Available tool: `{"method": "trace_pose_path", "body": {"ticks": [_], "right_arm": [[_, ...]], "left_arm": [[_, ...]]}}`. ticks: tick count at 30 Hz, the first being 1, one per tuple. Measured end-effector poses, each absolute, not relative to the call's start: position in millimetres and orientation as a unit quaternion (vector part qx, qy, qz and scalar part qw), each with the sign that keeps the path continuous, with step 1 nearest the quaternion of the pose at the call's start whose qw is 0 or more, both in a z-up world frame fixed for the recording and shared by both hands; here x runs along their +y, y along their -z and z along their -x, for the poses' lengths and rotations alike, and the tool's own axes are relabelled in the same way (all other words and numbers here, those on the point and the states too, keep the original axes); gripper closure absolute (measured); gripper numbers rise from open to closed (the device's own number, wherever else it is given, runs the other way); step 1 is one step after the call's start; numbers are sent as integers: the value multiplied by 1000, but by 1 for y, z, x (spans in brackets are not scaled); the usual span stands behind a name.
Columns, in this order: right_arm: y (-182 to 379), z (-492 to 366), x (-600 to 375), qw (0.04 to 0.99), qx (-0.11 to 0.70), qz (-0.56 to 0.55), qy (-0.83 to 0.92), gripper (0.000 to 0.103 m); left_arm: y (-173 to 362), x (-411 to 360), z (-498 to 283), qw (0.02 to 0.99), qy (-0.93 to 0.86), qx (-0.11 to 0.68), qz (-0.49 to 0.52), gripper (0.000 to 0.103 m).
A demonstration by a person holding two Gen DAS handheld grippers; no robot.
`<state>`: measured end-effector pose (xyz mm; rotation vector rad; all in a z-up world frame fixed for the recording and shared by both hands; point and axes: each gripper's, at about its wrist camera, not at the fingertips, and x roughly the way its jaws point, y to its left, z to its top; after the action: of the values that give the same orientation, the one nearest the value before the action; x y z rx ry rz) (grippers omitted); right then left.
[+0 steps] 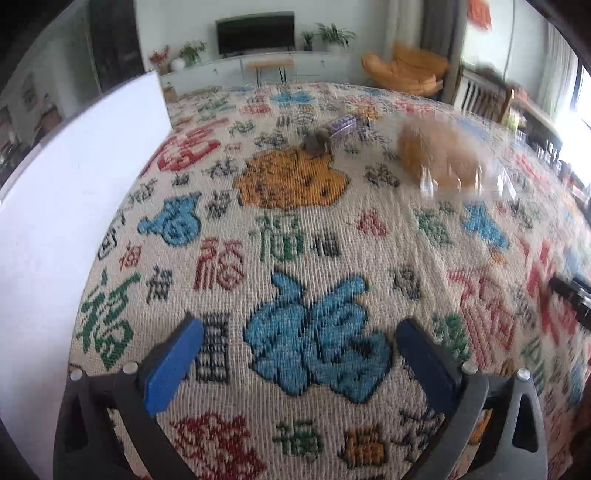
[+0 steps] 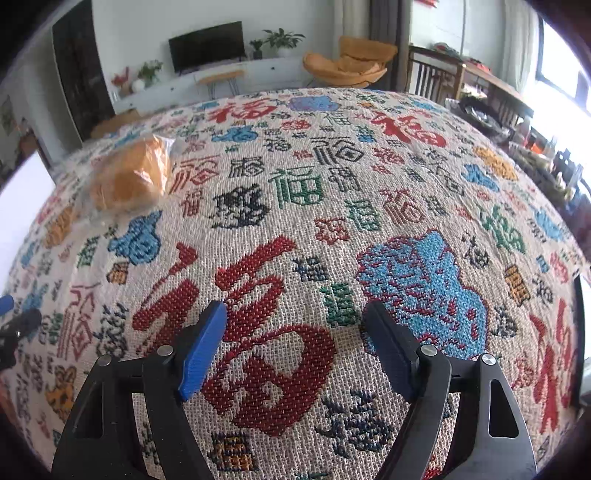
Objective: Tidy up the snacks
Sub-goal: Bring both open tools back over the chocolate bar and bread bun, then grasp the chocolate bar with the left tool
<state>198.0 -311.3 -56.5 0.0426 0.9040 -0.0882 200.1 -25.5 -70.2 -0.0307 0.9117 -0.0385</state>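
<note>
A bread loaf in a clear bag (image 1: 439, 157) lies on the patterned tablecloth (image 1: 295, 229) at the far right; it also shows in the right wrist view (image 2: 129, 177) at the far left. A small wrapped snack with a purple label (image 1: 332, 134) lies beyond the orange pattern. A white box wall (image 1: 74, 206) stands at the left. My left gripper (image 1: 299, 365) is open and empty over the cloth, well short of the snacks. My right gripper (image 2: 295, 347) is open and empty over the cloth, to the right of the bread.
The cloth (image 2: 332, 221) covers the whole table. The right gripper's tip (image 1: 572, 299) shows at the right edge of the left view. Behind the table are a TV (image 1: 255, 33), an orange chair (image 1: 406, 70) and a wooden chair (image 2: 436, 77).
</note>
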Motion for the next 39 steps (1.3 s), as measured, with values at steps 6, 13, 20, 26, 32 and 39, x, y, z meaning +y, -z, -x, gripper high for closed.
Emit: {"method": "trace_pose_path", "body": {"ticks": [6,13,20,26,32,39], "right_arm": [[59,-195,-308,898,438,-17,43,20],[59,-195,-306,898,438,-17,43,20],[59,-195,-307,898,438,-17,43,19],[59,-195,-307,898,438,-17,43,19],[59,-196,-306,898,438,-17,43,19],[59,-196,-306,898,438,-16,43,19]], "left_arm": [[75,-31,-200,895,7,445,3,0],[76,-29,-200,895,11,445,10,0],[75,-29,-200,895,11,446,9,0],[75,-29,-200,895,11,446,9,0],[76,-30,-202,895,10,447,8,0],[77,-28,-200,893,11,449,4,0]]}}
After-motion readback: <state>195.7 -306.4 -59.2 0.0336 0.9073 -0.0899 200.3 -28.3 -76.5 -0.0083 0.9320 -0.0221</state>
